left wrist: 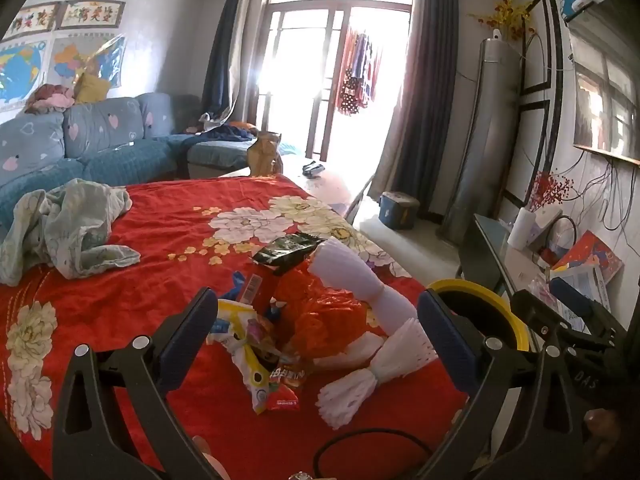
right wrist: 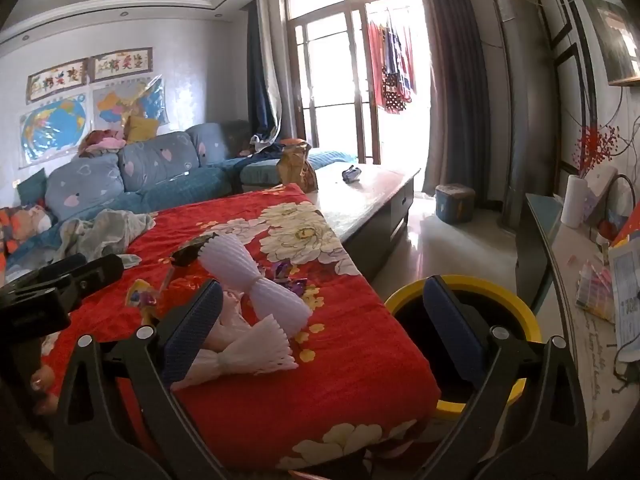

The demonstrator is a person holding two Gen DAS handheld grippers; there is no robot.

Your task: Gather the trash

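Observation:
A heap of trash lies on the red flowered cloth [left wrist: 140, 240]: a black packet [left wrist: 286, 249], an orange plastic bag [left wrist: 324, 316], white foam nets [left wrist: 352, 280], and a yellow-and-white snack wrapper [left wrist: 256, 356]. My left gripper [left wrist: 316, 336] hangs open just above and in front of the heap, nothing between its pads. In the right wrist view the foam nets [right wrist: 256, 292] and a purple wrapper [right wrist: 286, 276] lie on the cloth [right wrist: 340, 344]. My right gripper [right wrist: 320, 324] stands open over the cloth's right edge. A yellow-rimmed bin [right wrist: 528, 320] stands on the floor beside it.
A crumpled pale cloth [left wrist: 64, 232] lies at the left of the red cloth. A blue sofa [left wrist: 104, 140] stands behind. Beyond are a brown paper bag [left wrist: 264, 156] and a low table [right wrist: 360, 196]. A cluttered glass shelf [right wrist: 580, 264] runs along the right wall.

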